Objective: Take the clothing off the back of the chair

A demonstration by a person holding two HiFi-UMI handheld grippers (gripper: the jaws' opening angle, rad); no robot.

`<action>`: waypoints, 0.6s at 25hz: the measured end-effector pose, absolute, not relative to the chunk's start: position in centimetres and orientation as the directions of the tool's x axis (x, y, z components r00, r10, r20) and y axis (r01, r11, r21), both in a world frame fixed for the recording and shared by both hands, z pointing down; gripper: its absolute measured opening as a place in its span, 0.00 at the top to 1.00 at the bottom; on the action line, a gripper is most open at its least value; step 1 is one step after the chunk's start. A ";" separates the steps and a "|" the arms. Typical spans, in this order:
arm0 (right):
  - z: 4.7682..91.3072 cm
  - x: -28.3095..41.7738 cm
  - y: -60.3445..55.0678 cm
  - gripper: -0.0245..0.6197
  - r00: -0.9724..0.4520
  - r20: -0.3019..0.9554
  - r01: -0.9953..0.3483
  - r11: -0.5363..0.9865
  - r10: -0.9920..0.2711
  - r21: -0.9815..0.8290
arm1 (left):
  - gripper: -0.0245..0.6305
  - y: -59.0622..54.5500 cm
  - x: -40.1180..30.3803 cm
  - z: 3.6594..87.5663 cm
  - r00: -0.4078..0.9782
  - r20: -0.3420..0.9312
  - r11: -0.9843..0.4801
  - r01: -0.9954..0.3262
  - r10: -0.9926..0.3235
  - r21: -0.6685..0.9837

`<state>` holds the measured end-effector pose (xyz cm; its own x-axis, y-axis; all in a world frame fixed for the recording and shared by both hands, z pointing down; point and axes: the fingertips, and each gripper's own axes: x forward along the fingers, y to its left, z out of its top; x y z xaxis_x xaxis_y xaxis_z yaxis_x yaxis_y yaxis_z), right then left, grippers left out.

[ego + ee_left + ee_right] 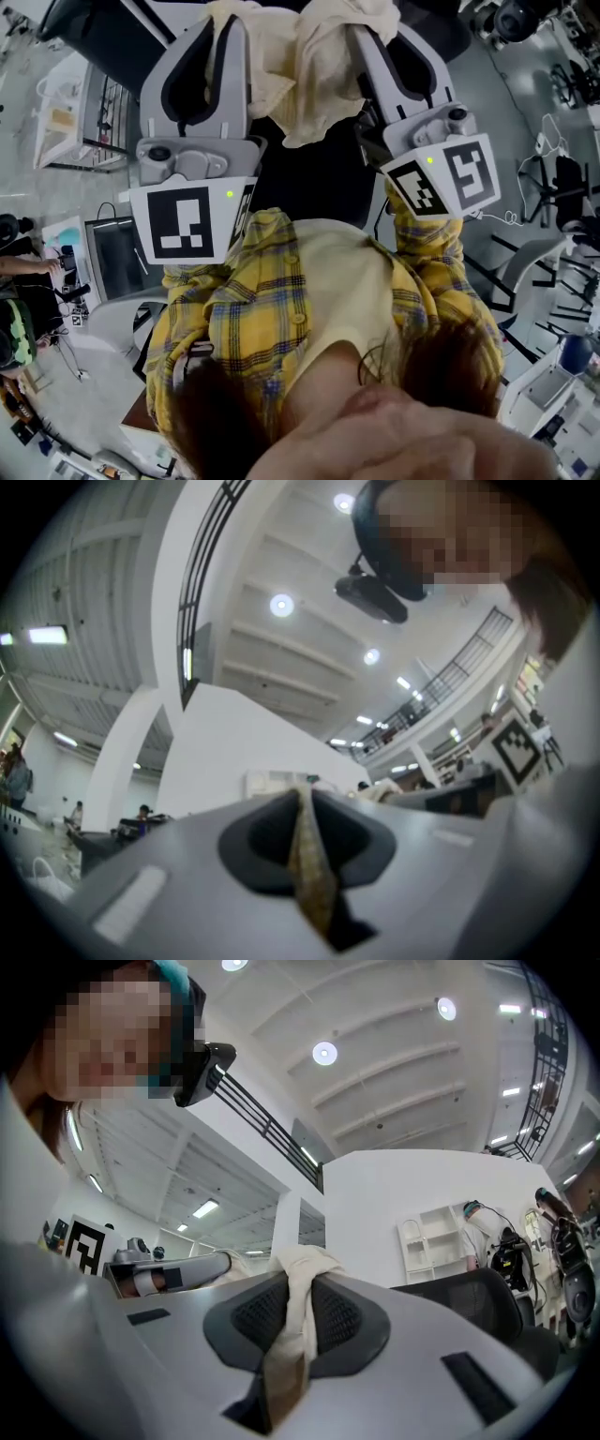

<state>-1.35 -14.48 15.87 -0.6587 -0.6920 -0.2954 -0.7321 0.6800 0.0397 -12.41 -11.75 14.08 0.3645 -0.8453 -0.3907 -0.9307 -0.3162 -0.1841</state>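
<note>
A cream garment (314, 61) hangs bunched between my two grippers, which are raised in front of the person's yellow plaid shirt. In the head view my left gripper (234, 23) is shut on the garment's left part and my right gripper (361, 36) on its right part. The left gripper view shows a thin fold of the cloth (311, 874) pinched between the jaws of the left gripper (305, 808). The right gripper view shows a thicker roll of the cloth (292, 1321) clamped in the right gripper (292, 1283). The black mesh chair back (483, 1302) lies low at the right, apart from the cloth.
A dark chair part (314, 183) shows between and below the grippers. A desk with a monitor (117, 253) stands at the left, and other office chairs (562, 192) at the right. A white shelf (436, 1237) and a person (555, 1218) stand beyond the chair.
</note>
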 end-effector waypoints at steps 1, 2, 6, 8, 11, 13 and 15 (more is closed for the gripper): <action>16.3 -1.5 -14.6 0.87 -0.662 -0.286 -0.730 0.683 -0.693 0.034 | 0.91 -11.9 -12.6 14.5 0.360 -0.380 -0.315 -0.932 -0.852 -0.178; 16.7 -1.7 -14.7 0.87 -0.665 -0.277 -0.728 0.685 -0.694 0.030 | 0.91 -12.1 -12.8 14.8 0.357 -0.370 -0.316 -0.934 -0.858 -0.168; 17.5 -2.0 -14.7 0.87 -0.669 -0.267 -0.723 0.690 -0.693 0.022 | 0.91 -12.5 -13.2 15.8 0.353 -0.350 -0.324 -0.936 -0.868 -0.140; 17.3 -1.9 -14.5 0.87 -0.667 -0.274 -0.726 0.687 -0.692 0.030 | 0.91 -12.5 -13.3 15.8 0.350 -0.349 -0.320 -0.937 -0.869 -0.141; 17.1 -1.7 -14.1 0.87 -0.664 -0.282 -0.728 0.685 -0.693 0.032 | 0.91 -12.5 -13.3 15.9 0.347 -0.344 -0.317 -0.938 -0.872 -0.142; 17.1 -1.6 -14.1 0.87 -0.662 -0.282 -0.730 0.683 -0.694 0.031 | 0.91 -12.6 -13.4 16.0 0.347 -0.339 -0.317 -0.938 -0.875 -0.142; 17.2 -1.6 -14.3 0.87 -0.658 -0.280 -0.734 0.679 -0.699 0.031 | 0.91 -13.0 -13.4 16.1 0.347 -0.335 -0.317 -0.938 -0.876 -0.140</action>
